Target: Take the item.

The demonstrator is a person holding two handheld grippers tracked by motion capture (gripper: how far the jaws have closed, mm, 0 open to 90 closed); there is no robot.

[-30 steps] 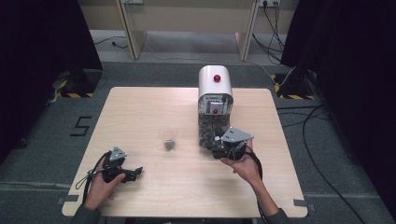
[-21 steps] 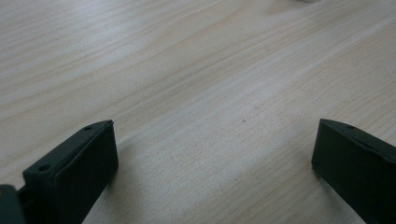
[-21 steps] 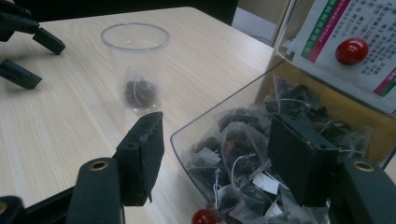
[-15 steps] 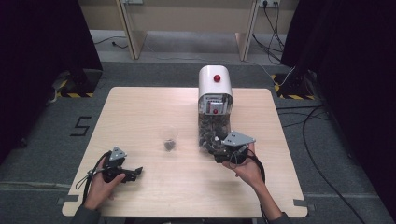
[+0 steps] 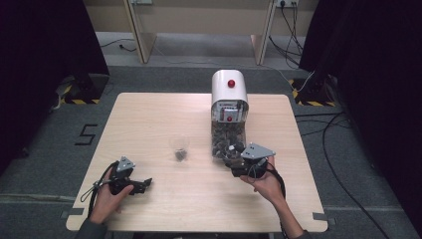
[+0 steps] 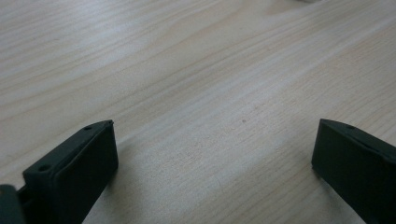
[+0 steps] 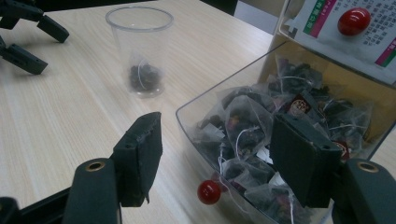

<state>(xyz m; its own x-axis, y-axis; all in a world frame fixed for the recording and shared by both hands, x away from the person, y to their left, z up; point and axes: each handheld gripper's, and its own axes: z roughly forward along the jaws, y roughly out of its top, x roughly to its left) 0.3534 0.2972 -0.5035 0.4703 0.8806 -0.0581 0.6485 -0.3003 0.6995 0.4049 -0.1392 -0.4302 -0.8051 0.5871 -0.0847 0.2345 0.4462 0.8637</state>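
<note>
Reaching: the right hand-held gripper point(image 7: 215, 158) hovered at the front lip of the dispenser tray point(image 7: 196, 122), jaws spread apart with nothing between them.
Landmark: the white tea-bag dispenser point(image 5: 229, 94) stood toward the far right of the counter point(image 5: 149, 114), its clear tray spilling forward toward the person.
Tea bags: a heap of mesh pyramid tea bags point(image 7: 247, 126) lay in that tray, just ahead of the right jaws; one red bead tag point(image 7: 208, 192) on a string sat at the tray's front edge.
Cup: a clear plastic cup point(image 7: 140, 51) stood left of the dispenser, apart from it, with one dark tea bag already at its bottom.
Left hand-held gripper point(image 5: 130, 181): it rested on the counter well to the left of the dispenser, jaws released and wide, bare wood between them.
Handling: the bags looked light, soft and easily crushed, and their strings could tangle with neighbours.
Hold: a pinch on one bag's upper corner or peak seemed best, gentle enough not to split the mesh.
</note>
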